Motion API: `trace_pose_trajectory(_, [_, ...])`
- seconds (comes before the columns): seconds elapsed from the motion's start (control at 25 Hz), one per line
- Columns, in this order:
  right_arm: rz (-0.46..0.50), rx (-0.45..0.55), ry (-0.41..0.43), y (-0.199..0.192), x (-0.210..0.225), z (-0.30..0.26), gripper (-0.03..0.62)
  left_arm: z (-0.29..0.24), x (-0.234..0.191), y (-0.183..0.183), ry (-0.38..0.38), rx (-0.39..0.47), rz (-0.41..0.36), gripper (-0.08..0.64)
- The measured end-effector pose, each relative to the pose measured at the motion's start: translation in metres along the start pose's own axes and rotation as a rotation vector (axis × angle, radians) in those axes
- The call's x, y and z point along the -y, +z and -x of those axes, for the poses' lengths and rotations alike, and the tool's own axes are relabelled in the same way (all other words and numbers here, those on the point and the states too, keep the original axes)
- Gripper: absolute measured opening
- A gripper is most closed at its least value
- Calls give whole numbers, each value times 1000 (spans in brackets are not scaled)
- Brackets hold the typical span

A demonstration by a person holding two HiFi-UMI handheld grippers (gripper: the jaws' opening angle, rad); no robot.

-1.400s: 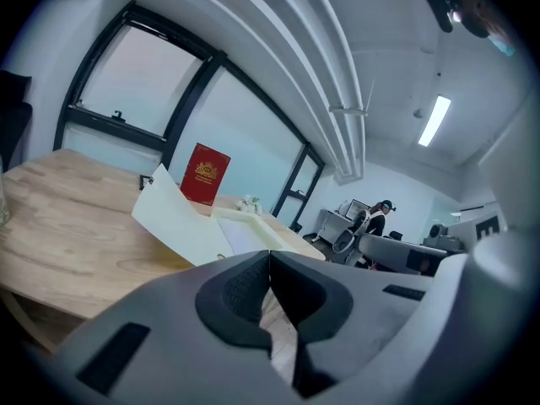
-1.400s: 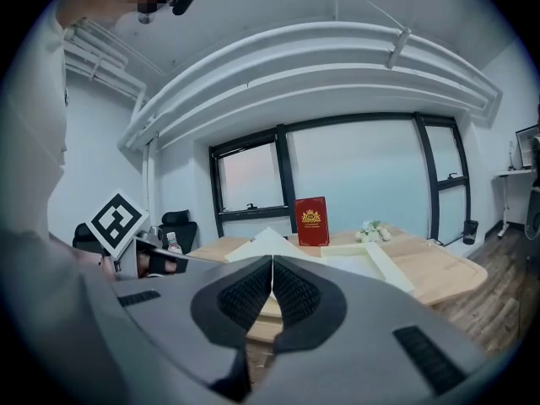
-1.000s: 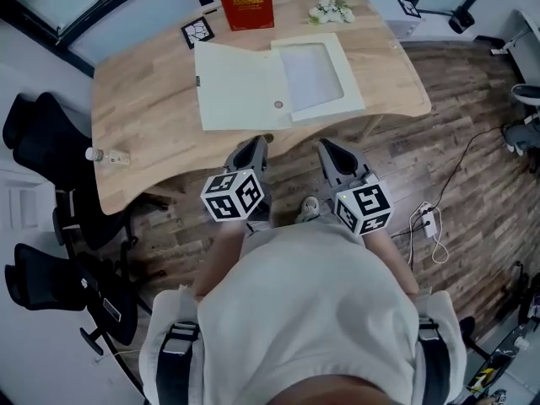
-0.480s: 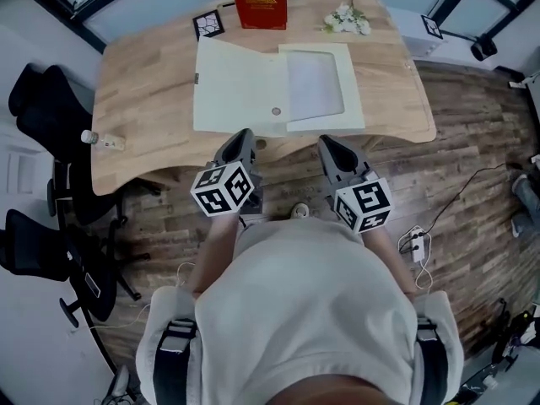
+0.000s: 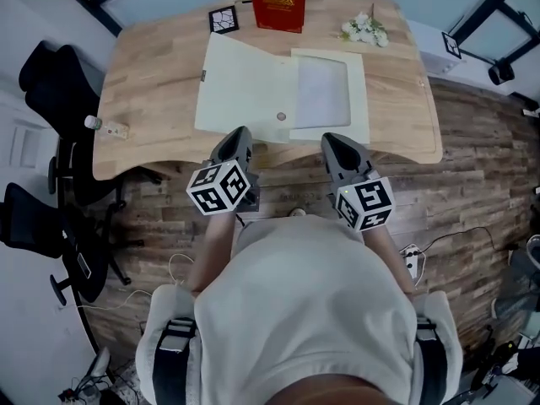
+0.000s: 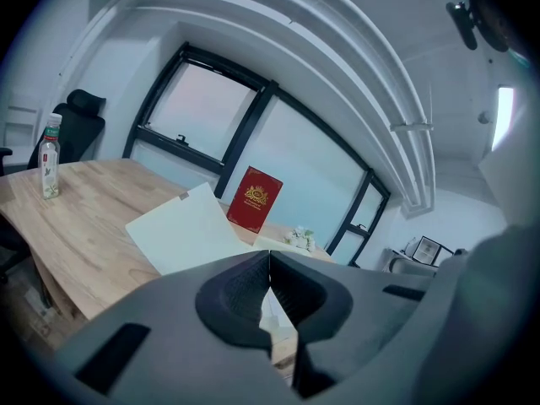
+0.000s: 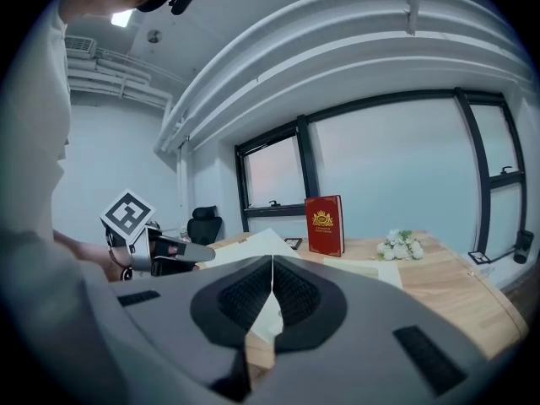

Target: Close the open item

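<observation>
The open folder [image 5: 245, 83] is laid on the counter [image 5: 143, 83], just beyond the jaws. Left gripper [image 5: 238, 135] and right gripper [image 5: 333, 140] are closed, empty.

Left gripper [image 5: 239, 132] and right gripper [image 5: 330, 139] have advanced over the table [image 5: 143, 99] edge toward folder [image 5: 245, 83]

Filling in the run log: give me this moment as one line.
left claw: shut, empty | right claw: shut, empty | both near front edge of table | folder: open, untouched
</observation>
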State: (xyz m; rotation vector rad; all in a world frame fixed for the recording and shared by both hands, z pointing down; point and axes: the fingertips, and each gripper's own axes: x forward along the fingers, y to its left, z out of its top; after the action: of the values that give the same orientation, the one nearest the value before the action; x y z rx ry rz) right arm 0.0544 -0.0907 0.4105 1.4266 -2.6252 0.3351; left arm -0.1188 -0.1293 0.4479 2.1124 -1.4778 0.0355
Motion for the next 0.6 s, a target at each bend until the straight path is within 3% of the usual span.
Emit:
trace_pose_trajectory(0.28, [2,1,20,2,15,-10,20,-2,-13,8,54,27,16,21])
trace_pose_trajectory(0.6, [-8,-3,-23,-1,33,-11,20,3,-24,28,76,36,-21,21])
